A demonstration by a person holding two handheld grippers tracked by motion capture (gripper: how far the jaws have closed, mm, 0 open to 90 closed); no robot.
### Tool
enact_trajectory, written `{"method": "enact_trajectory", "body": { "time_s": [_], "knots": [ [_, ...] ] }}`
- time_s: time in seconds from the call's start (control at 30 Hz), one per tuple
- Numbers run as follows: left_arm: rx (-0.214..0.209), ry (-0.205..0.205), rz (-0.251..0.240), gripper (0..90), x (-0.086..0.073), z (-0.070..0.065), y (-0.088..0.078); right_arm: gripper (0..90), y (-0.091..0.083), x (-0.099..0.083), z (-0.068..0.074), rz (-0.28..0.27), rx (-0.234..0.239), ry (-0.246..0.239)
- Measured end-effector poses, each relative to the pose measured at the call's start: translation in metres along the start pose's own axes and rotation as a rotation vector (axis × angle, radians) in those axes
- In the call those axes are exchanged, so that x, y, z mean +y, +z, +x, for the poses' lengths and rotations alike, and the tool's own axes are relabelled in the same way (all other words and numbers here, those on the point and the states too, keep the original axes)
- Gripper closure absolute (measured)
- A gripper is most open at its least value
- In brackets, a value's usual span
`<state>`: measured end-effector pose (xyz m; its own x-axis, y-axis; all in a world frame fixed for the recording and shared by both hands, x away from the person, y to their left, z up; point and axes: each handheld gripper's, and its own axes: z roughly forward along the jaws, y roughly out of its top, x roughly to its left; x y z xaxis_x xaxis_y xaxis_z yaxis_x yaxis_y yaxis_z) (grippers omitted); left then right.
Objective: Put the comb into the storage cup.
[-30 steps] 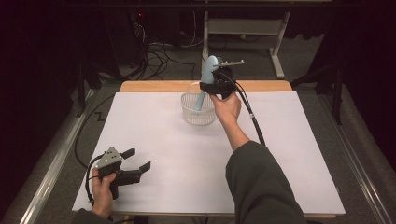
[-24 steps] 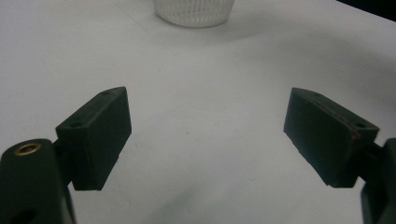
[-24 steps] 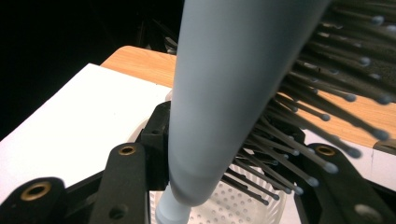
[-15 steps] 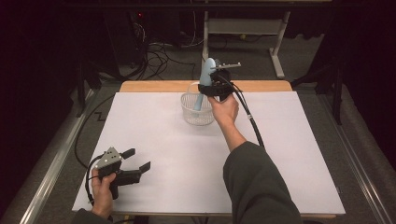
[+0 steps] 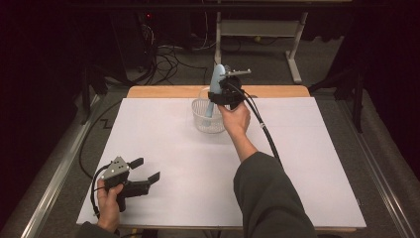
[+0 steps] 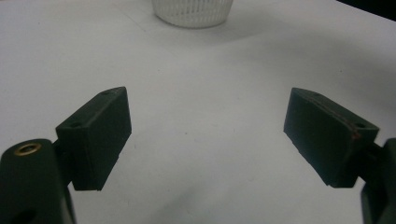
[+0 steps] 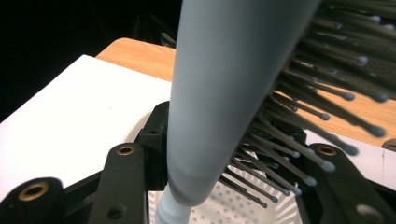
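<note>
Fingers (image 7: 135, 154) of the right gripper (image 7: 224, 158) clamp the hairbrush (image 7: 224, 93) over the basket (image 5: 208, 116).

— Overhead camera?
— Fixed above my side, looking forward and down on the whole table (image 5: 163, 148).
— Mine?
— Left looks low along its jaws, the white basket (image 6: 194, 11) far off; right sits hard against the basket (image 7: 224, 205), which the high view shares.

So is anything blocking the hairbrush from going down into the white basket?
Nothing visible does. The right gripper is shut on the hairbrush, holding it upright with its handle end already dipping into the white basket. The right gripper view shows perforated basket floor below, with nothing lying there in the part that can be seen.
</note>
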<state>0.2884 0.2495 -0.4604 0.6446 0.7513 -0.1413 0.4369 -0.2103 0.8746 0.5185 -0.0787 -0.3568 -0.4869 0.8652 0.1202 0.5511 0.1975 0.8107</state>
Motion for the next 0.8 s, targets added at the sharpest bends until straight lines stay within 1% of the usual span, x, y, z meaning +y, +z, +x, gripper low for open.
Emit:
{"method": "enact_trajectory", "body": {
  "time_s": [0.17, 0.37, 0.57, 0.7, 0.8],
  "knots": [
    [0.004, 0.001, 0.001, 16.2, 0.000, 0.000, 0.000, 52.7, 0.002, -0.004, 0.000, 0.000, 0.006, 0.006],
    [0.005, 0.001, 0.001, 16.1, 0.000, 0.000, 0.000, 52.4, 0.005, -0.011, -0.004, 0.017, -0.004, 0.016],
    [0.004, 0.001, 0.000, 16.1, 0.000, 0.000, 0.000, 52.1, 0.006, -0.011, -0.004, 0.014, -0.001, 0.015],
    [0.004, 0.003, -0.002, 16.2, 0.000, -0.001, -0.001, 51.8, 0.008, -0.012, -0.003, 0.015, -0.002, 0.034],
    [0.001, 0.006, -0.001, 16.1, 0.000, -0.001, -0.001, 51.6, 0.008, -0.012, -0.003, 0.015, -0.005, 0.027]
  ]
}}
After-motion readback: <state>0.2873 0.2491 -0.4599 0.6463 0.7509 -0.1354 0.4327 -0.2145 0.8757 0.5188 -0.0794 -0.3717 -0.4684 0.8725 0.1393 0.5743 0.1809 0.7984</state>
